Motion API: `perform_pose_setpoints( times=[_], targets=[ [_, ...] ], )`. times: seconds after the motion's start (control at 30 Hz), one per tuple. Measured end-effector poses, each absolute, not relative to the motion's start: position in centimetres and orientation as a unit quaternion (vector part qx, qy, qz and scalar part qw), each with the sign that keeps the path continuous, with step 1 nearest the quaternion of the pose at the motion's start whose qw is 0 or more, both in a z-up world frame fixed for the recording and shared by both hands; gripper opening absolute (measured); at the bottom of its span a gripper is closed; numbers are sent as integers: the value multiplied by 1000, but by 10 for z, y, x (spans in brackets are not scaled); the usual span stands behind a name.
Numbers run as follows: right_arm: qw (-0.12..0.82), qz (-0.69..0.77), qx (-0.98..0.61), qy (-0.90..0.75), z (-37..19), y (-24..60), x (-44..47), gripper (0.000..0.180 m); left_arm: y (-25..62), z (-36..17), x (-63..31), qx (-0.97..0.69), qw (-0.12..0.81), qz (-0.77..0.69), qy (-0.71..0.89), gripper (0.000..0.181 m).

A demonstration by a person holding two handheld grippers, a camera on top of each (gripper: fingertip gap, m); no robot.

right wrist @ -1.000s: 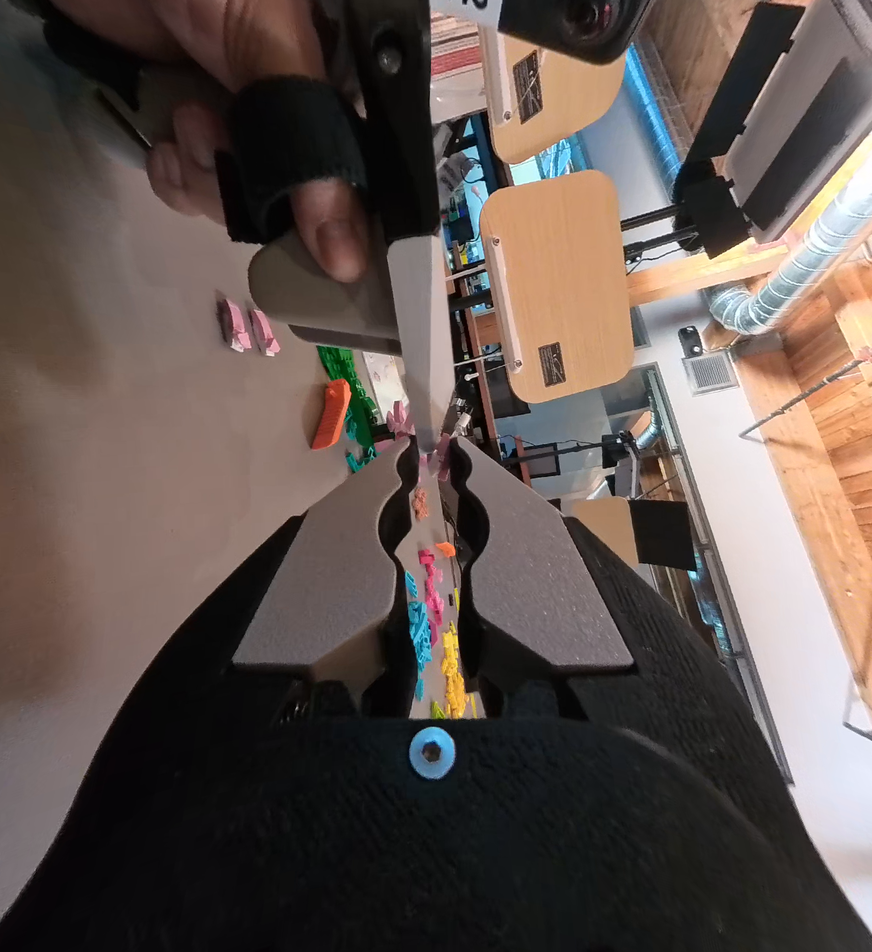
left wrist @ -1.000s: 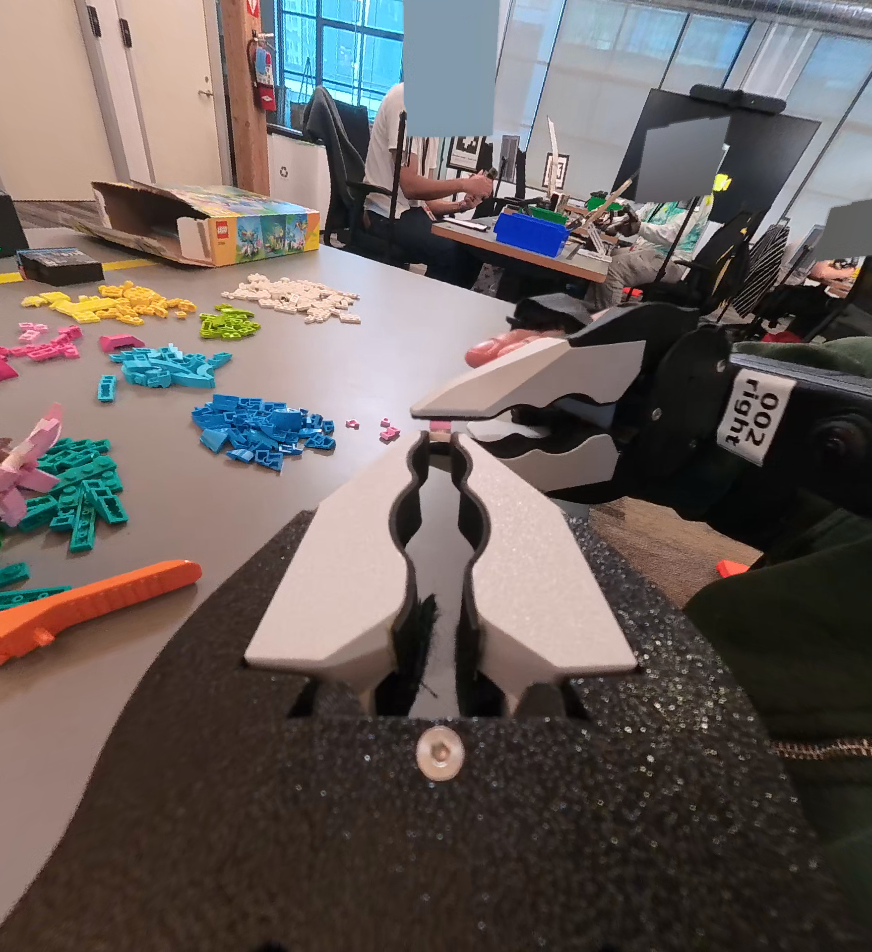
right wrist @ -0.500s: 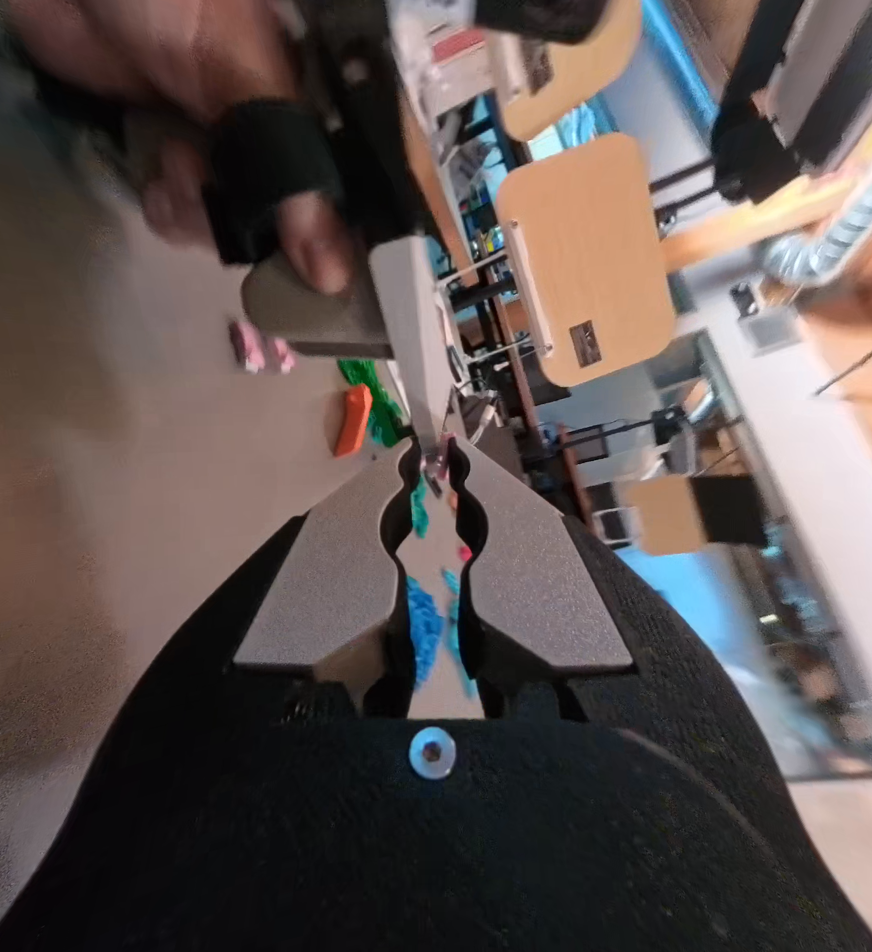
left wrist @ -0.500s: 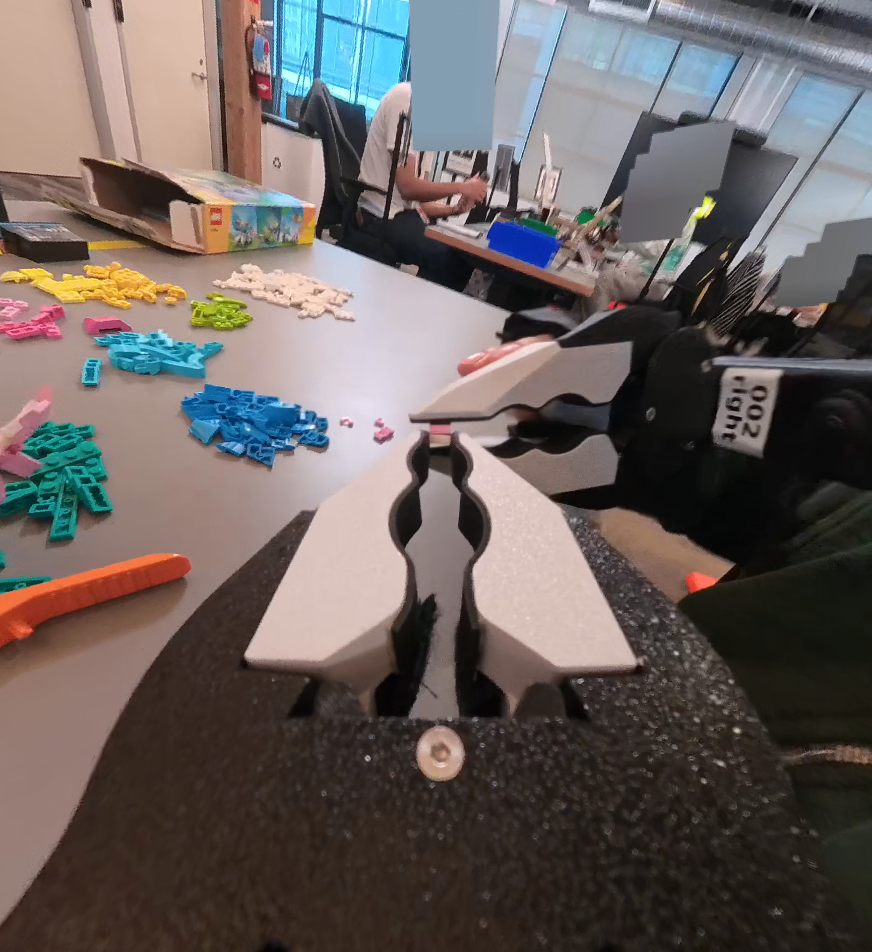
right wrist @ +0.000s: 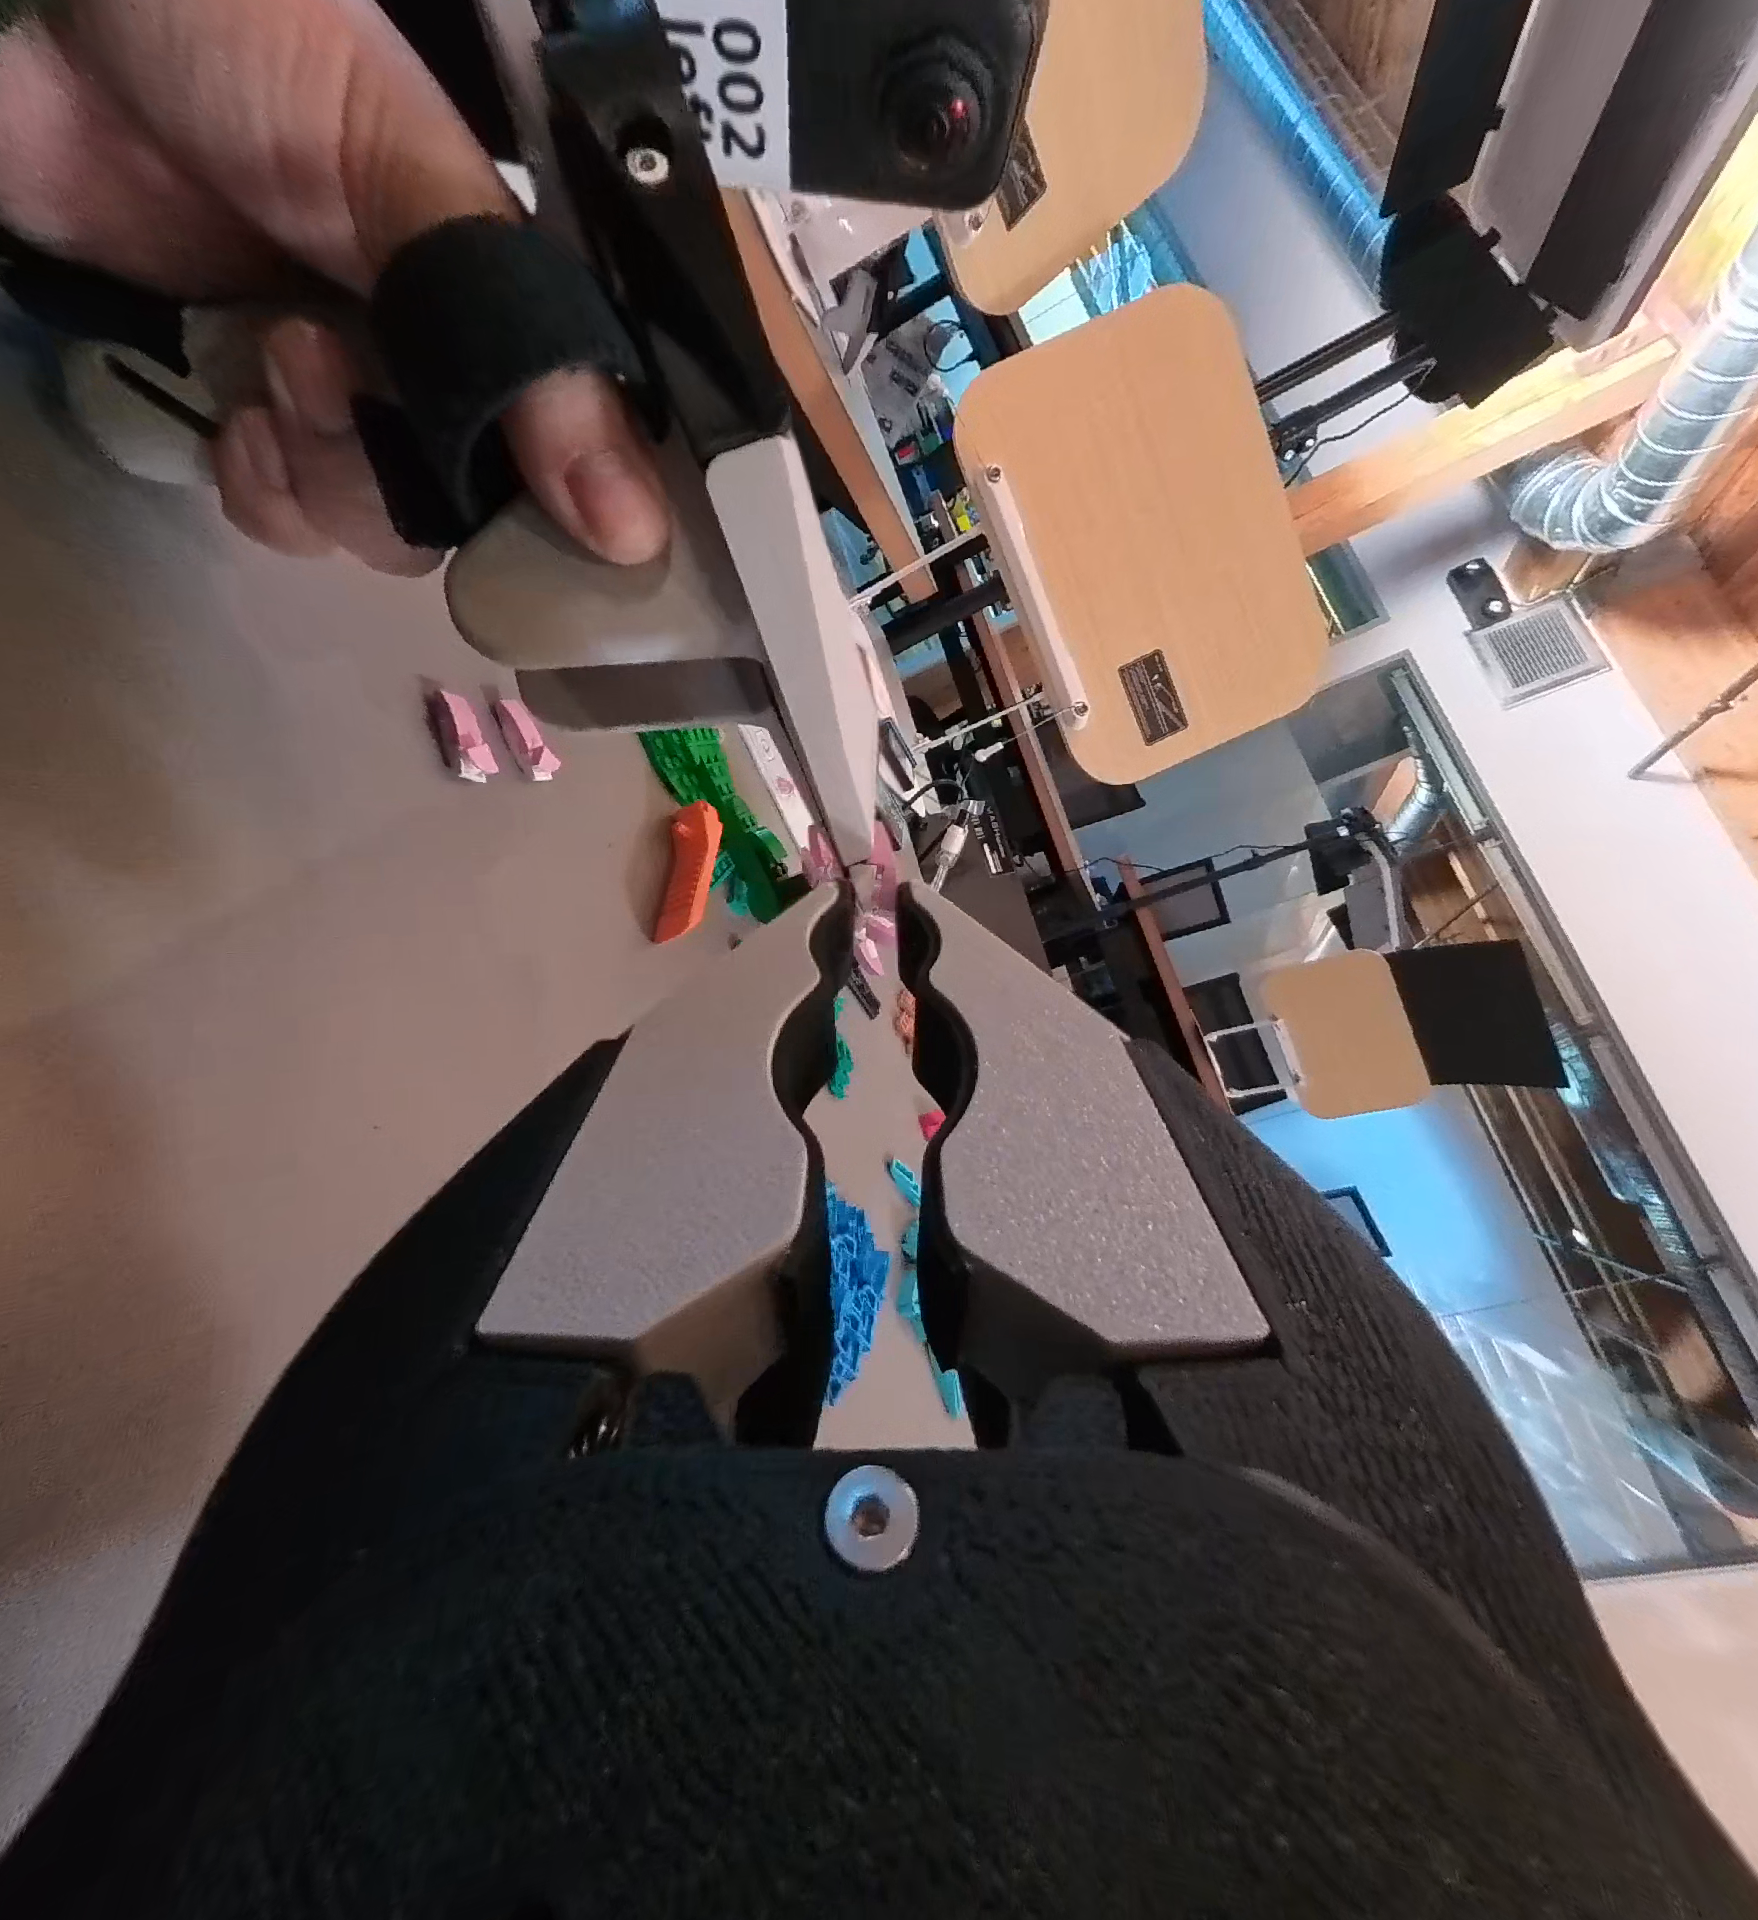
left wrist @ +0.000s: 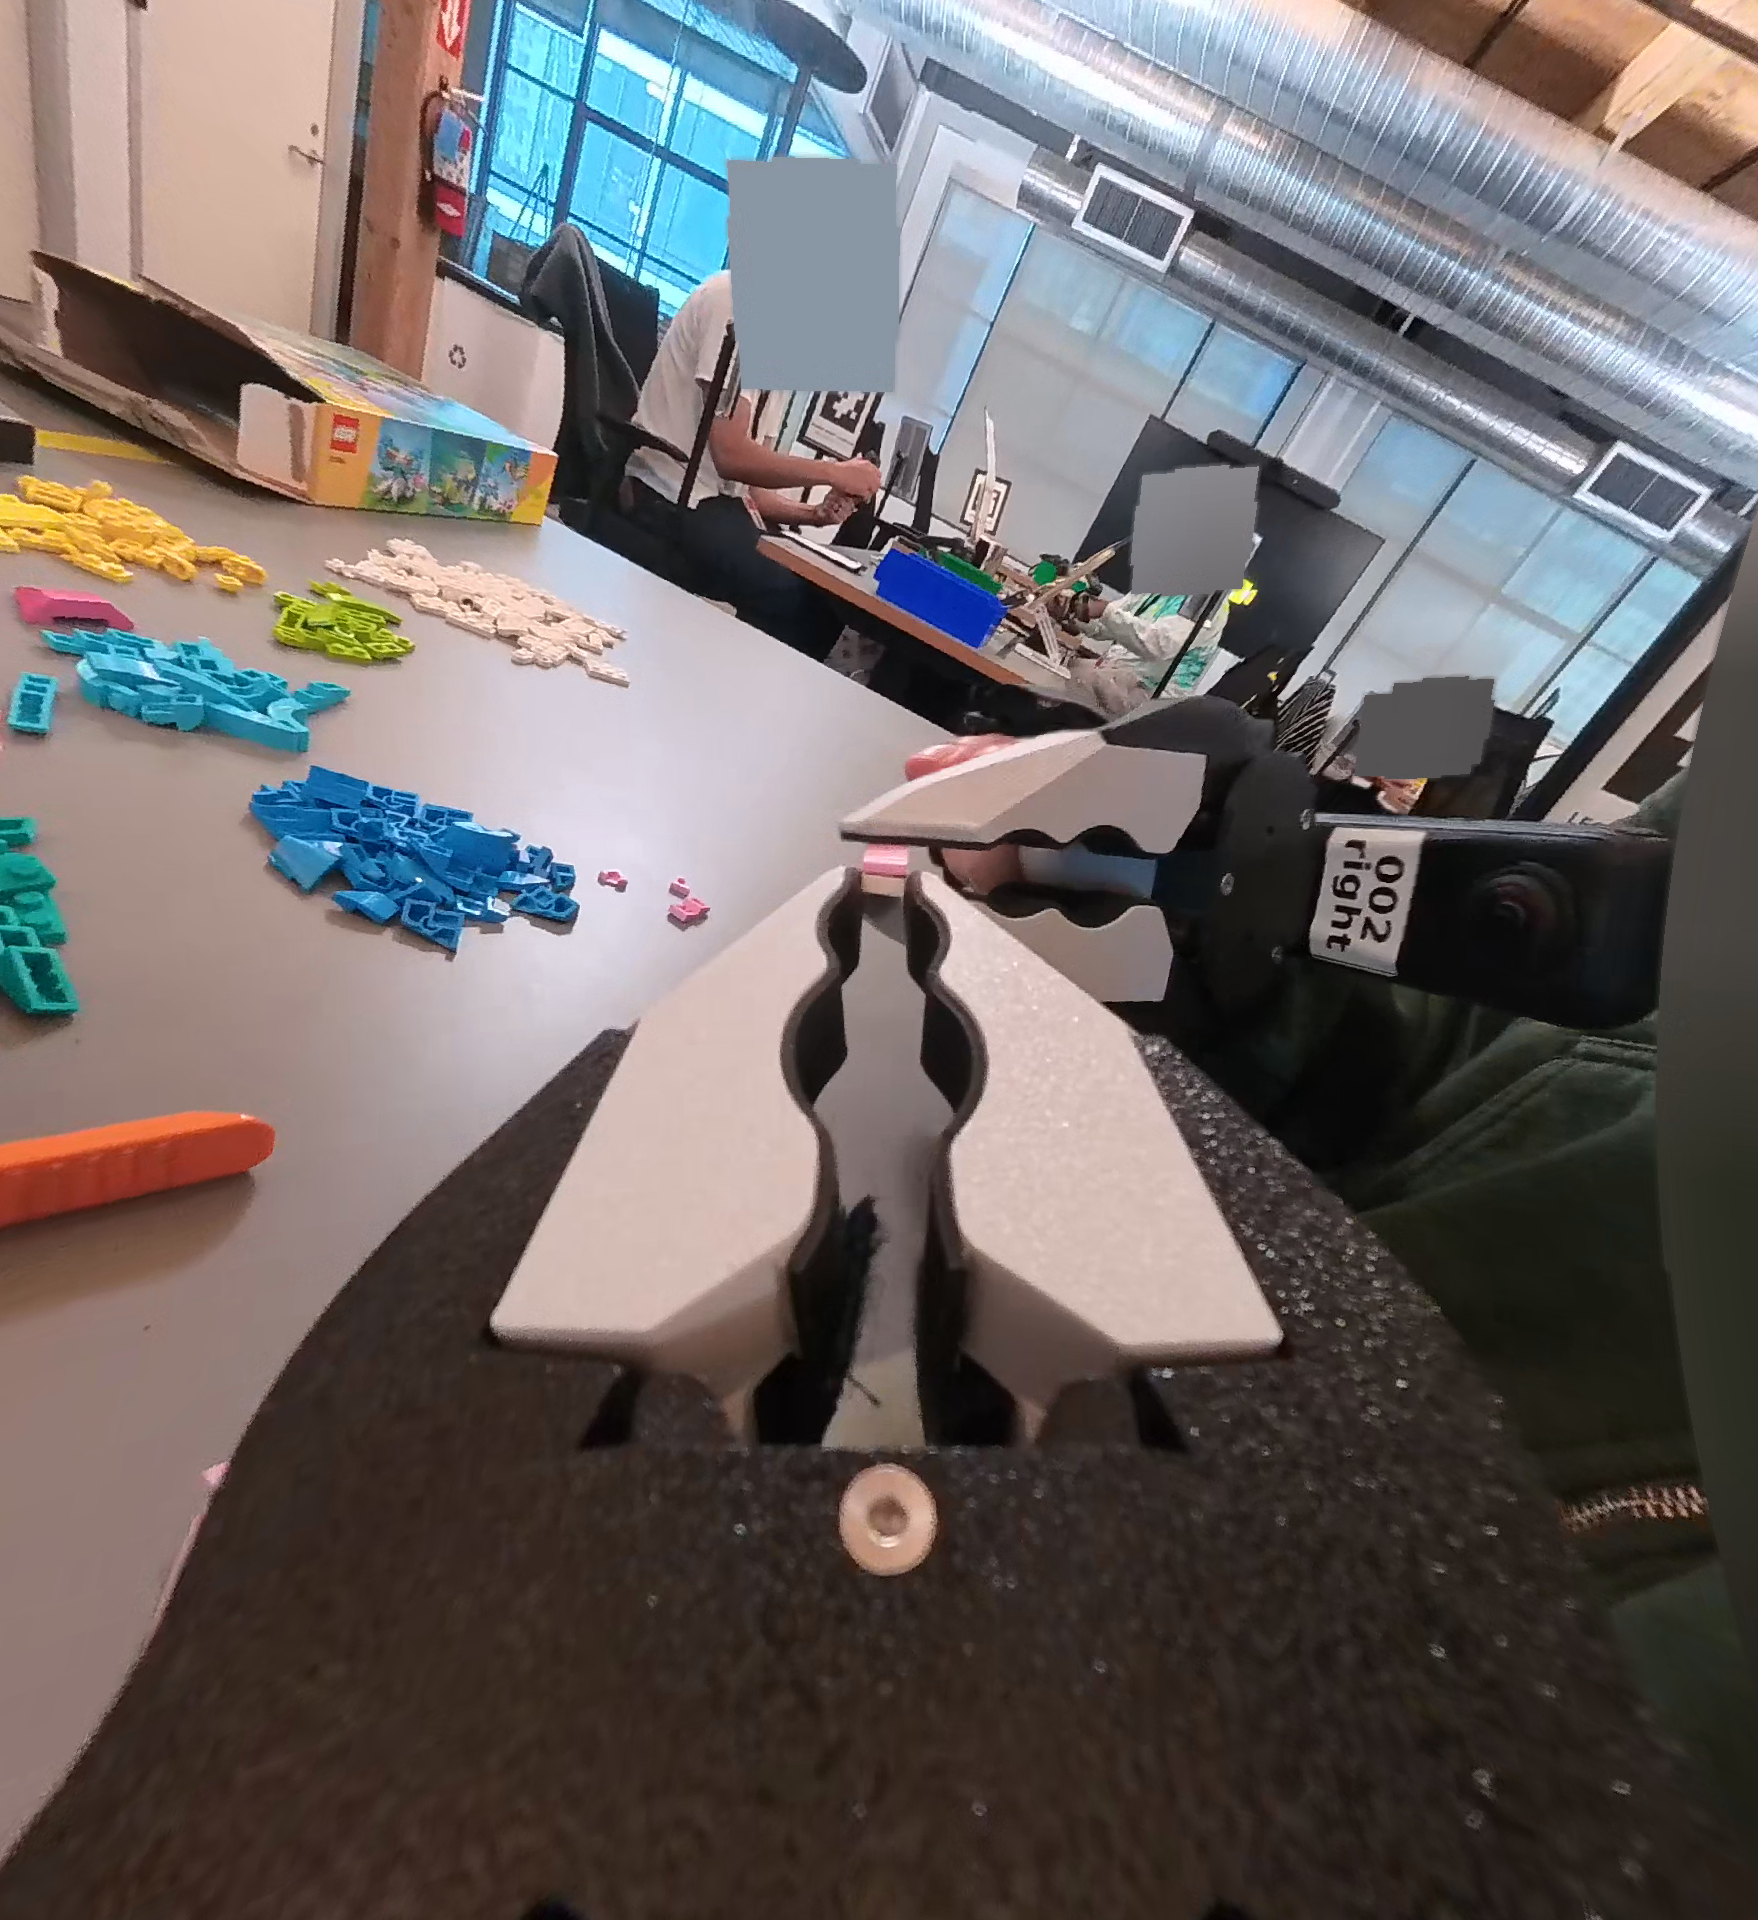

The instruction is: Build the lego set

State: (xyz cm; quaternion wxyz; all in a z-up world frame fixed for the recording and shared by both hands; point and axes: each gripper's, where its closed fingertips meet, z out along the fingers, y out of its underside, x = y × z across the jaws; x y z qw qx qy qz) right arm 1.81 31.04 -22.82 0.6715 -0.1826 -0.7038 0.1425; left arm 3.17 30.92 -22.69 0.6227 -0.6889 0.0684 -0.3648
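left gripper (left wrist: 883,885) clamped on pink piece (left wrist: 883,871) above table (left wrist: 563,1039) edge | right gripper (left wrist: 890,857) meets it crosswise, nipping same piece | blue pile (left wrist: 407,854) beyond, left | box (left wrist: 397,457) farthest

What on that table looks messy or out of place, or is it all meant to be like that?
Mostly tidy: the bricks lie sorted by colour, like the blue pile. A few tiny pink pieces lie stray beside it, and the torn-open cardboard box lies on its side at the table's far end. Nothing looks spilled or broken.
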Motion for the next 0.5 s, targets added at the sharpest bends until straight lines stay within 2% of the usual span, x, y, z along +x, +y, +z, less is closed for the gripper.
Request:
perform_pose_setpoints(
  times=[0.37,0.5],
  targets=[
    [672,35,-144,-725,-237,313,18,3,310,-236,32,-704,611,-357,65,6],
    [664,60,-148,-731,-238,313,19,3,310,-237,32,-710,611,-340,81,6]
  ],
)
